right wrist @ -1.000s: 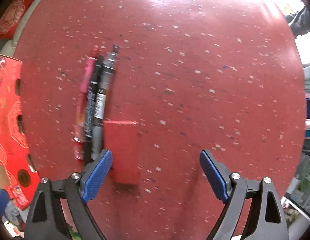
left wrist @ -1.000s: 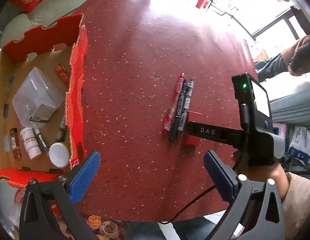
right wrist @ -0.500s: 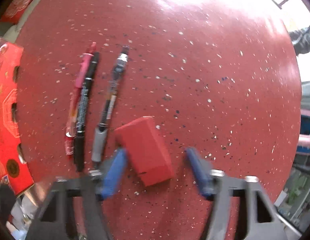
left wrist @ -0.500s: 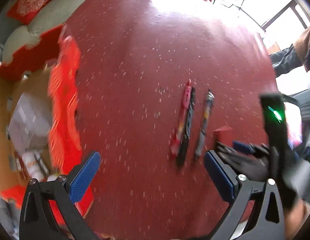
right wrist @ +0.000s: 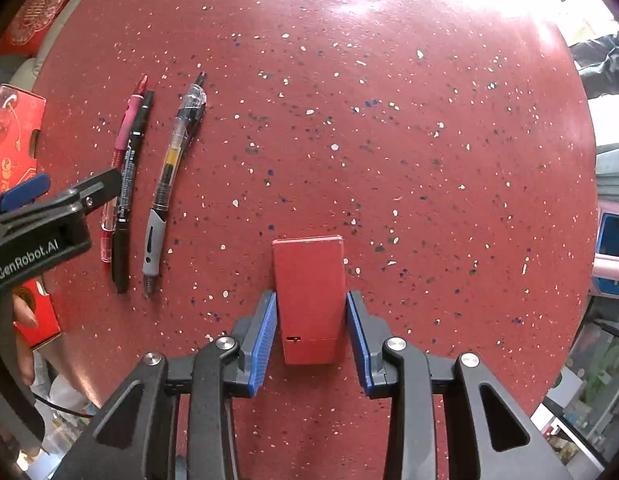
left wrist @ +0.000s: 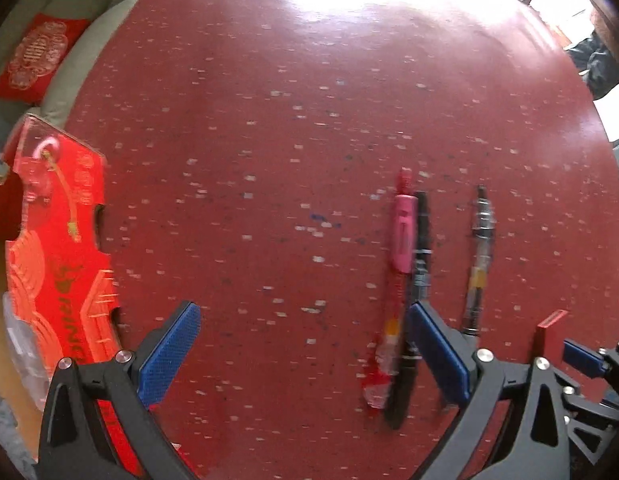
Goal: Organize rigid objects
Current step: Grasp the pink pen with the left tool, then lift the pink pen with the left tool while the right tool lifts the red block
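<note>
My right gripper (right wrist: 311,300) is shut on a small red box (right wrist: 309,280), its blue pads pressing both long sides, just over the red speckled table (right wrist: 389,140). Three pens lie to its left: a pink pen (right wrist: 127,128), a black marker (right wrist: 127,184) and a clear gel pen (right wrist: 173,160). My left gripper (left wrist: 301,312) is open over bare table, pointing down. Its right finger (left wrist: 437,344) overlaps the black marker (left wrist: 419,264), beside the pink pen (left wrist: 401,236); the gel pen (left wrist: 479,252) lies further right. The red box (left wrist: 547,336) shows edge-on at the right.
An open red cardboard carton (left wrist: 61,260) stands at the table's left edge, with clear plastic visible inside. Behind it are a pale sofa and a red cushion (left wrist: 37,56). A person's fingers (right wrist: 21,316) hold the left gripper's handle.
My right gripper has shut on the red box and carried it right, away from the pens; the gel pen now lies apart. My left gripper has sunk and moved right, toward the pens.
</note>
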Available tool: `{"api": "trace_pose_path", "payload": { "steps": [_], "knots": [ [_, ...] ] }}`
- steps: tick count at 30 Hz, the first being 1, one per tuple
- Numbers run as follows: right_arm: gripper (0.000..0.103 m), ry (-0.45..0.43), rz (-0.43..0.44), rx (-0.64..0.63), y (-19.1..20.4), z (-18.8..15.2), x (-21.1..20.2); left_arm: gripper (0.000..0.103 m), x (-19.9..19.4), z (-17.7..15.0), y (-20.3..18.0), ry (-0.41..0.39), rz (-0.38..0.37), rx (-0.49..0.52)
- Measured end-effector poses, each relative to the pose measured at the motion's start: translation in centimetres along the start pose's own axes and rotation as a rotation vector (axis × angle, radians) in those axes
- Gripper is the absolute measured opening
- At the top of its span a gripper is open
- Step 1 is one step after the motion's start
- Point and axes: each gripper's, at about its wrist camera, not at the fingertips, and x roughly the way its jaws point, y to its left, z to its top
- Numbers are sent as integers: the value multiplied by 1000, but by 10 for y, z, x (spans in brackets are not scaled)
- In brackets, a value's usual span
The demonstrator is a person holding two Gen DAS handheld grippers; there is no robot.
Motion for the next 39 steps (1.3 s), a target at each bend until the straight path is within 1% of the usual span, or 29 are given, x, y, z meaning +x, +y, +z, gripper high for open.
{"api": "trace_pose_path", "payload": {
  "steps": [2, 3, 4, 5, 11, 13, 14, 16, 18, 20, 22, 23, 24, 25, 26, 27, 28, 29, 31, 32, 35, 37, 39],
  "knots": [
    [36, 2, 5, -4, 5, -5, 3, 103, 3, 0, 8, 13, -1, -20],
    [36, 2, 7, -6, -3, -9, 16, 103, 7, 1, 13, 26, -8, -26],
    [36, 2, 8, -9, -13, -8, 17, 103, 11, 1, 13, 43, -3, -19],
    [36, 2, 8, -9, -12, -10, 21, 103, 13, 3, 12, 44, -1, -9],
    [36, 3, -10, -25, -4, -11, 29, 103, 10, 9, -14, -4, -25, 91],
    [36, 2, -22, -35, -1, -12, 31, 103, 10, 11, -16, -23, -30, 110],
    [36, 1, -26, -37, 1, -13, 31, 103, 10, 12, -17, -26, -40, 106],
    [36, -2, -35, -38, 4, -14, 30, 103, 14, 10, -7, -27, -95, 65],
    [36, -1, -47, -49, 10, -14, 28, 103, 14, 9, -5, -34, -82, 71],
    [36, -2, -63, -63, 14, -15, 29, 103, 16, 7, -7, -28, -80, 51],
    [36, -1, -78, -80, 20, -16, 30, 102, 14, 7, -9, -1, -78, 42],
    [36, 2, -82, -89, 23, -17, 30, 100, 13, 2, -4, 5, -81, 38],
    [36, 4, -83, -98, 24, -17, 29, 94, 11, 8, -7, 7, -83, 45],
    [36, 5, -81, -102, 25, -18, 29, 82, 6, 8, -11, 2, -84, 70],
    [36, 9, -68, -97, 26, -19, 29, 73, 0, 8, -16, -6, -88, 98],
    [36, 19, -50, -82, 24, -20, 29, 47, -3, 8, -20, -8, -97, 114],
    [36, 23, -35, -64, 23, -21, 27, 13, -6, 7, -22, 4, -111, 129],
    [36, 22, -23, -49, 21, -23, 25, 11, -5, -2, -27, 20, -110, 131],
    [36, 10, 2, -33, 19, -28, 16, 10, -4, -6, -23, 52, -114, 109],
    [36, 1, 10, -37, 19, -32, 11, 10, -5, -8, -21, 56, -119, 97],
    [36, -22, 26, -53, 19, -40, -4, 10, -14, -17, -10, 39, -157, 70],
    [36, -37, 33, -70, 20, -48, -13, 10, -29, -27, -7, 11, -186, 73],
    [36, -46, 30, -82, 21, -56, -21, 10, -42, -37, -8, -1, -205, 85]
  ]
}}
